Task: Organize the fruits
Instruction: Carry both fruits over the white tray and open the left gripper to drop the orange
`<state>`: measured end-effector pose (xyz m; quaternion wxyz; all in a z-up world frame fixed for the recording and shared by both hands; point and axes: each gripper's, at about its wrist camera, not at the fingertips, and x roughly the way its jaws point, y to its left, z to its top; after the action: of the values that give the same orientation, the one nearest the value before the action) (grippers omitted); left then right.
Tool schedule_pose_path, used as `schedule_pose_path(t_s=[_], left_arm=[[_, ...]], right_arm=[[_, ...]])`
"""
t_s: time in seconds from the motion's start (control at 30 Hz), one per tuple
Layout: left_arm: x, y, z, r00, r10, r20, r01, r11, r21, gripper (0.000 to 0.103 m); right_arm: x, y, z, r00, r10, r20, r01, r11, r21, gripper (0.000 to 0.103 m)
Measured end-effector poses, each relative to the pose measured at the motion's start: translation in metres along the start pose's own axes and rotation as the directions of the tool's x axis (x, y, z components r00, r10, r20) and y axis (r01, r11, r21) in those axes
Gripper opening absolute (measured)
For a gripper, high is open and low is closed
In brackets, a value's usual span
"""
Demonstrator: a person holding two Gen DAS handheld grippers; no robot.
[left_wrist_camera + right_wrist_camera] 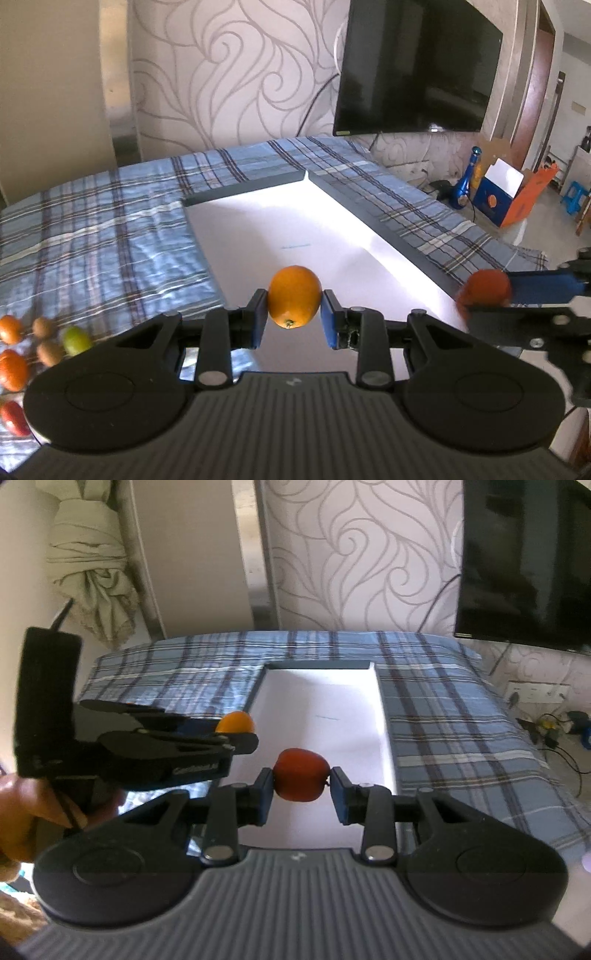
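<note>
My left gripper (294, 317) is shut on an orange (294, 296) and holds it above the near end of a white tray (332, 236) with a dark grey rim. My right gripper (301, 792) is shut on a red fruit (301, 780), also above the tray (317, 716). The right gripper (491, 295) with the red fruit (485, 288) shows at the right of the left wrist view. The left gripper (236, 734) with the orange (235, 722) shows at the left of the right wrist view. Loose fruits lie at the left on the cloth: oranges (13, 365), kiwis (46, 339), a green fruit (76, 339), a red fruit (14, 417).
The tray lies on a blue plaid cloth (110, 229) over the table. A black TV (417, 66) hangs on the patterned wall behind. An orange and blue box (506, 195) and a blue bottle (467, 181) stand on the floor at right. A knotted curtain (92, 565) hangs at left.
</note>
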<state>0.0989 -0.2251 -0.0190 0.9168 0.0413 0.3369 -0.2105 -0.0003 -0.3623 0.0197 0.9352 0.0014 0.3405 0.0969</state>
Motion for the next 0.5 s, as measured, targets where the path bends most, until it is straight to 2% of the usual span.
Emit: schedule_pose_path(t_s=[0.27, 0.5], left_arm=[[0.039, -0.009, -0.008, 0.996, 0.026, -0.081, -0.025, 1.000, 0.012, 0.036], [0.047, -0.016, -0.011, 0.994, 0.046, -0.097, -0.043, 0.998, 0.036, 0.037]], right_arm=[[-0.005, -0.017, -0.004, 0.999, -0.030, -0.016, 0.031, 0.999, 0.009, 0.036], [-0.007, -0.026, -0.007, 0.999, -0.037, -0.026, 0.038, 0.999, 0.013, 0.036]])
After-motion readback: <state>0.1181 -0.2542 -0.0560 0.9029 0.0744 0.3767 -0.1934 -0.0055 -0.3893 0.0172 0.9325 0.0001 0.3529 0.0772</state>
